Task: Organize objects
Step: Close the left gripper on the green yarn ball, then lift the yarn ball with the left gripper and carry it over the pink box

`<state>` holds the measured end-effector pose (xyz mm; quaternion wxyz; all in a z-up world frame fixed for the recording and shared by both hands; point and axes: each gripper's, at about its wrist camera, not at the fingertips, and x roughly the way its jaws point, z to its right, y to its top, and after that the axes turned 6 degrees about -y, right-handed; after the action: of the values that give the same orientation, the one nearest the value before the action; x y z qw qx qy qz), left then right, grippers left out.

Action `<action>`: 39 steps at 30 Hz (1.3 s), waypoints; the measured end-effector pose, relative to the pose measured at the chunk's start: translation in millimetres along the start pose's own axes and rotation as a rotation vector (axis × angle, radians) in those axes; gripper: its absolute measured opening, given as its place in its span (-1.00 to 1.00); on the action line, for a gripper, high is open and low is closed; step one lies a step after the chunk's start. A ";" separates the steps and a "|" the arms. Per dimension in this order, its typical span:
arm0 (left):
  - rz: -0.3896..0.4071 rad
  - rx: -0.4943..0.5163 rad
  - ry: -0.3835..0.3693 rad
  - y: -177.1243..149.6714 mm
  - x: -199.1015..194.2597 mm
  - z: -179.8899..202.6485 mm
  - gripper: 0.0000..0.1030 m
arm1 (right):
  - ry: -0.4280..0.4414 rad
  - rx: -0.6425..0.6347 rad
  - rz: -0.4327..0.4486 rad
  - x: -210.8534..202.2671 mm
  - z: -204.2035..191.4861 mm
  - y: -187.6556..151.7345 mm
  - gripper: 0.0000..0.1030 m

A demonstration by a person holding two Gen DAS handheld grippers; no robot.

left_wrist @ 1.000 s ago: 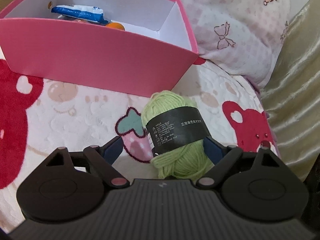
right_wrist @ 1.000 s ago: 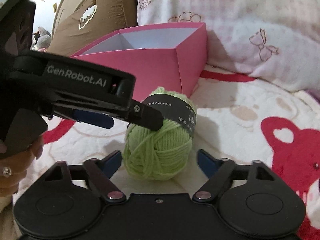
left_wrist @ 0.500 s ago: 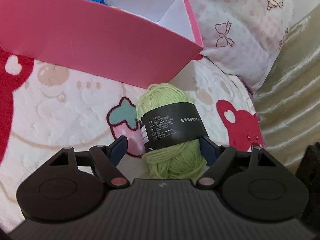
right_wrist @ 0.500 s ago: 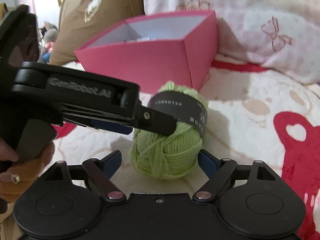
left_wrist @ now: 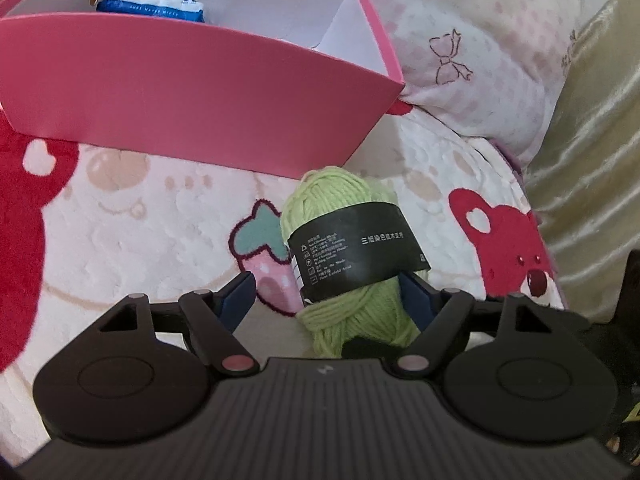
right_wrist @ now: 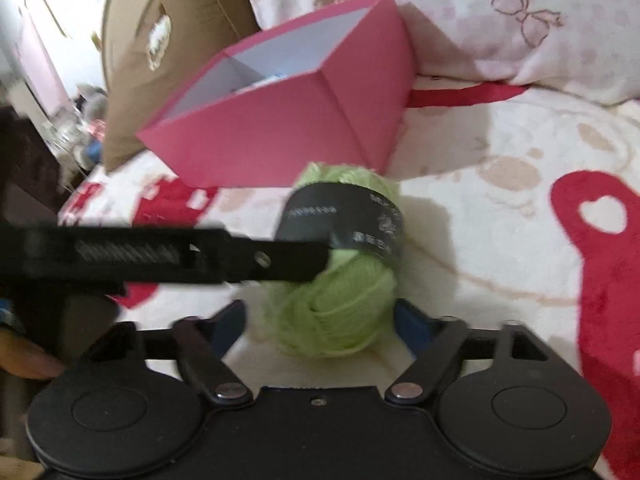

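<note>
A light green yarn ball point(left_wrist: 352, 248) with a black paper label lies on the bear-print blanket, just in front of the pink box point(left_wrist: 192, 96). My left gripper point(left_wrist: 326, 300) is open, its blue-padded fingers either side of the yarn's near end; the right pad is against the yarn. In the right wrist view my right gripper point(right_wrist: 320, 320) is open with the yarn point(right_wrist: 340, 304) between its fingers. The left gripper's finger point(right_wrist: 276, 256) reaches in from the left onto the yarn. The box point(right_wrist: 304, 120) stands behind.
Inside the box lies a blue and white packet point(left_wrist: 152, 6). A pink checked pillow point(left_wrist: 480, 52) is behind the box. A gold curtain point(left_wrist: 592, 160) hangs at the right. A brown cushion point(right_wrist: 160, 40) stands at the far left.
Both grippers have risen and tilted, so more of the box's inside shows. The right wrist view is blurred from motion. The yarn stays between both pairs of fingers.
</note>
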<state>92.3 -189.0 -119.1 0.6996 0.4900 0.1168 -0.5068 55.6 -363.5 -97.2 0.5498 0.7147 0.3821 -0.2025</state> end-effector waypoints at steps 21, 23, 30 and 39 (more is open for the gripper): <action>-0.116 -0.082 -0.034 -7.0 -30.0 19.0 -0.01 | -0.016 0.020 0.024 -19.8 -22.7 -17.7 0.05; -0.133 -0.063 -0.020 -7.9 -36.1 22.3 -0.01 | -0.017 0.025 0.004 -22.3 -29.5 -22.3 0.05; -0.133 -0.035 -0.006 -3.7 -73.8 26.9 -0.01 | 0.007 0.009 0.012 -40.4 -51.7 -24.6 0.06; -0.149 -0.033 0.008 9.0 -123.2 28.1 -0.01 | -0.009 -0.019 0.007 -66.4 -93.8 -10.2 0.08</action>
<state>33.8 -138.3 -18.8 0.6675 0.4702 0.1642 -0.5535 -6.0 -295.8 -27.1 0.5589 0.7099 0.3789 -0.2000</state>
